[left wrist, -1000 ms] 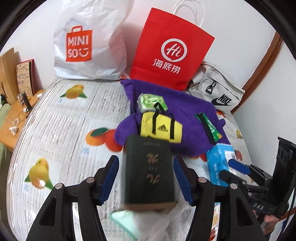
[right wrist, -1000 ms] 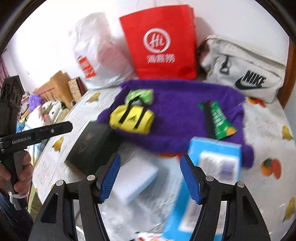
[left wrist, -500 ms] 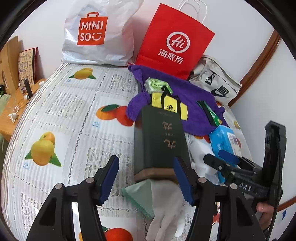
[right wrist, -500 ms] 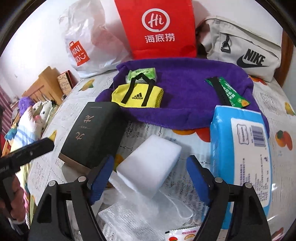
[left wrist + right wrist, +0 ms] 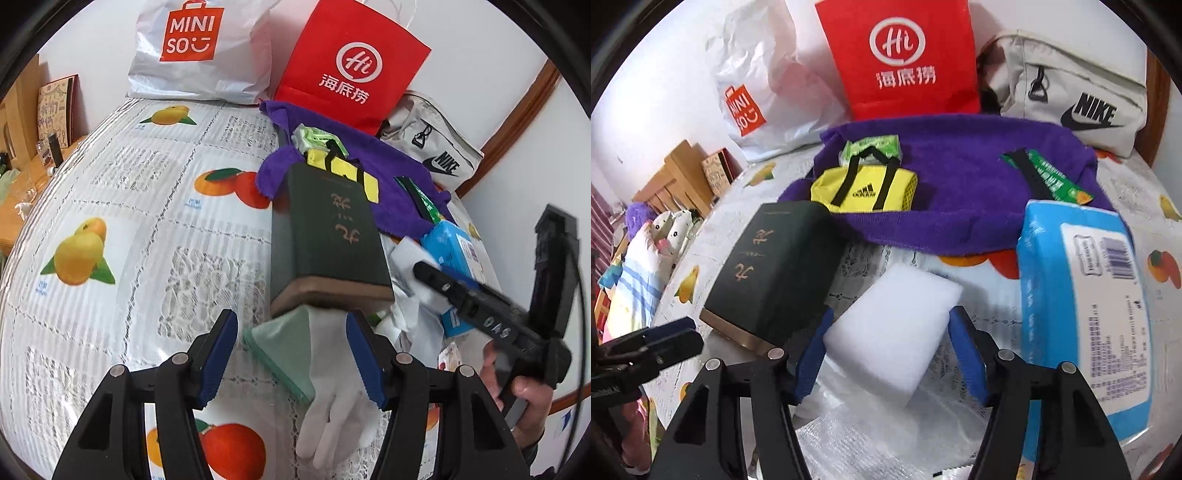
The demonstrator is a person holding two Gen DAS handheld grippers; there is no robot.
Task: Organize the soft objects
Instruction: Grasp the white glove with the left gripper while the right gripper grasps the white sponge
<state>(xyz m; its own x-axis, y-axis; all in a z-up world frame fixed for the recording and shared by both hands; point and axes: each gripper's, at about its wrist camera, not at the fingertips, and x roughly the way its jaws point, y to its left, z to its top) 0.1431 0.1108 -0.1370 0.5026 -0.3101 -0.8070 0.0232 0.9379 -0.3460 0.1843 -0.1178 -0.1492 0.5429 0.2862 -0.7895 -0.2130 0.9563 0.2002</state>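
My right gripper (image 5: 888,347) has its blue pads wide apart on either side of the white sponge block (image 5: 892,332); the left pad looks to be at the block's edge, but I cannot tell whether either pad truly touches it. The block lies on crinkled clear plastic wrap (image 5: 879,424) on the fruit-print bedcover (image 5: 1137,229), between the dark green box (image 5: 775,269) and the blue tissue pack (image 5: 1082,314).

My left gripper (image 5: 291,354) is also spread wide, holding nothing. Between its fingers, on the cover, lie a white glove (image 5: 336,398) and a pale green cloth (image 5: 284,343) that overlaps the glove's cuff end. The dark green box (image 5: 325,236) lies just beyond them, its brown end over the edge of the cloth.

Farther back, a purple towel (image 5: 960,177) carries a yellow Adidas pouch (image 5: 866,184), a green tissue packet (image 5: 873,147) and a green wrapper strip (image 5: 1052,177). Behind it, against the wall, are a red paper bag (image 5: 901,55), a white Miniso bag (image 5: 757,99) and a grey Nike bag (image 5: 1067,88).
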